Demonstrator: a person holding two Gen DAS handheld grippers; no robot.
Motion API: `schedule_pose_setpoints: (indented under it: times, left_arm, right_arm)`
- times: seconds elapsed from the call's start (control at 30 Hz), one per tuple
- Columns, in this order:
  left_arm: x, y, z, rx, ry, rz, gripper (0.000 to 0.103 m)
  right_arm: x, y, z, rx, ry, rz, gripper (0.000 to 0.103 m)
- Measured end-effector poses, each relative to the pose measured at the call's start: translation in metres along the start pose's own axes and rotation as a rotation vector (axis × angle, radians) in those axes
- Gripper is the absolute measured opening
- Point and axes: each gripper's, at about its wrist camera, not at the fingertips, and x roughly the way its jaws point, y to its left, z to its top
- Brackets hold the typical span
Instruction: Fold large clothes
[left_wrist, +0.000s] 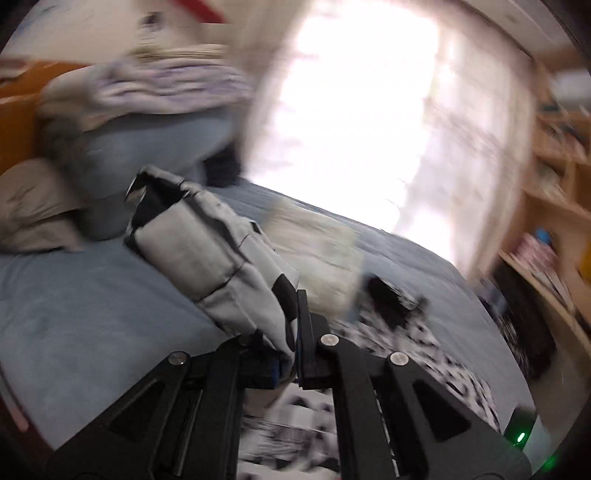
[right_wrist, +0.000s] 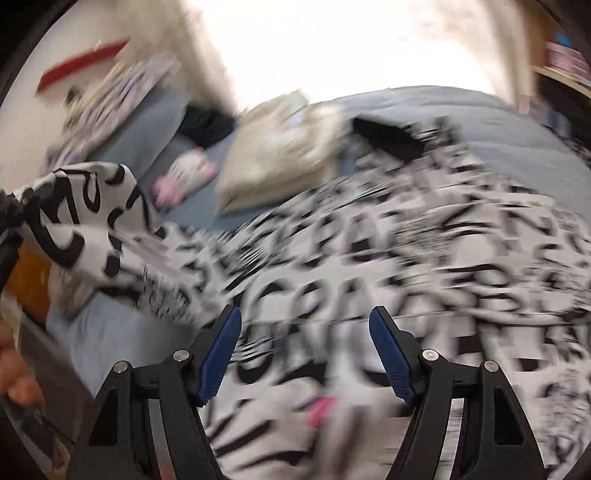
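Two claws: left (left_wrist: 295, 332) pinching one printed garment (right_wrist: 369, 240).

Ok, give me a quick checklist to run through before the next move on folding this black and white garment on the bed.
1. Left gripper shut on the garment: ok, a bunch of fabric is clamped between its fingers.
2. Right gripper free to take a second hold: ok, it stands open with nothing between its fingers.
3. Garment under the right gripper: ok, printed cloth lies just below it.
4. Garment spread flat: not ok, it is rumpled, one end lifted.
5. Bed has room for folding: not ok, a cream pillow lies beside the garment.
6. Which garment edge is held: cannot tell, both views are blurred.
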Motion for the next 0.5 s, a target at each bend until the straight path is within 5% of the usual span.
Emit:
schedule_pose_setpoints:
  times: [0.23,0.4,0.5]
  left_arm:
    - [0.072,-0.155,-0.098,0.231,0.263,-0.195,0.004]
    - [0.118,-0.194,-0.187,0.262,0.61,-0.264,0.007]
    - [0.12,-0.192,-0.215,0.254,0.685,-0.245,0.009]
  right_arm:
    - [-0.065,-0.147,-0.005,0.183,-0.052,-0.16,0.073]
    - [-0.084,-0.223,-0.027,0.287,-0.012,-0.183,0.073]
    - [-0.088,-0.239,-0.034,0.301,-0.001,-0.168,0.073]
